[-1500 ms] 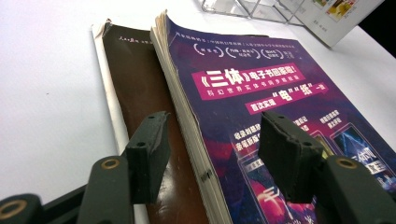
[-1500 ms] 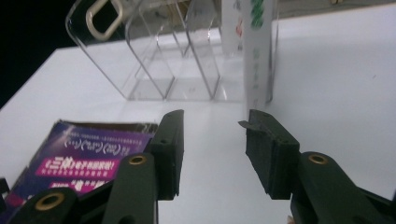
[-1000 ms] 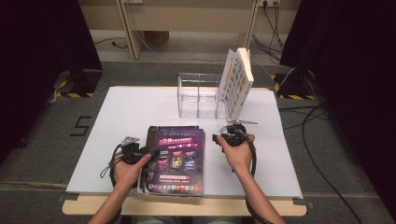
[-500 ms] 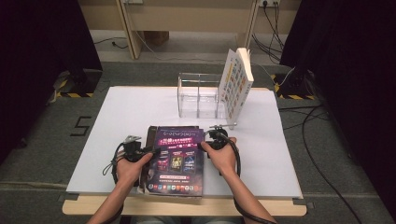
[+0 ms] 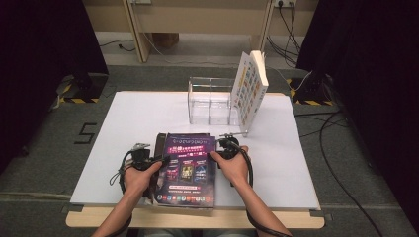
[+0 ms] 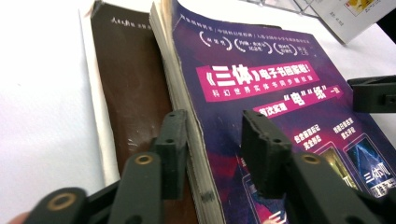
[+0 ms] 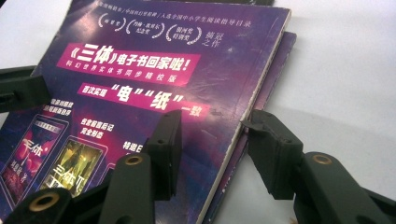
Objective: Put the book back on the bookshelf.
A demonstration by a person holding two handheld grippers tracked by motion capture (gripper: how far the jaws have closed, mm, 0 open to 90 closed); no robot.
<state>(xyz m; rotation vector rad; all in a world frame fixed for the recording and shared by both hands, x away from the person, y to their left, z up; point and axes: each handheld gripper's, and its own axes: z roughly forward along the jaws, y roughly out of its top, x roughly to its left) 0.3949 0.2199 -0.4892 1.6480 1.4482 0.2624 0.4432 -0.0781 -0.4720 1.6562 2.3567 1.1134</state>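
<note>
— What is changed?
— The right gripper (image 5: 223, 147) is brought to the purple book's (image 5: 188, 167) right edge, jaws spread astride it; the left gripper's (image 5: 159, 160) jaws have just been closing over the left edge — not yet pinching.
— Meaning?
— A two-sided lift off the table (image 5: 133, 118) is likely being prepared.

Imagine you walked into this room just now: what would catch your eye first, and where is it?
First, the purple book lying on a stack at the table's near edge, with the left tool and right tool straddling its two side edges. Behind it stands a clear plastic rack with a white book leaning upright against its right end.
</note>
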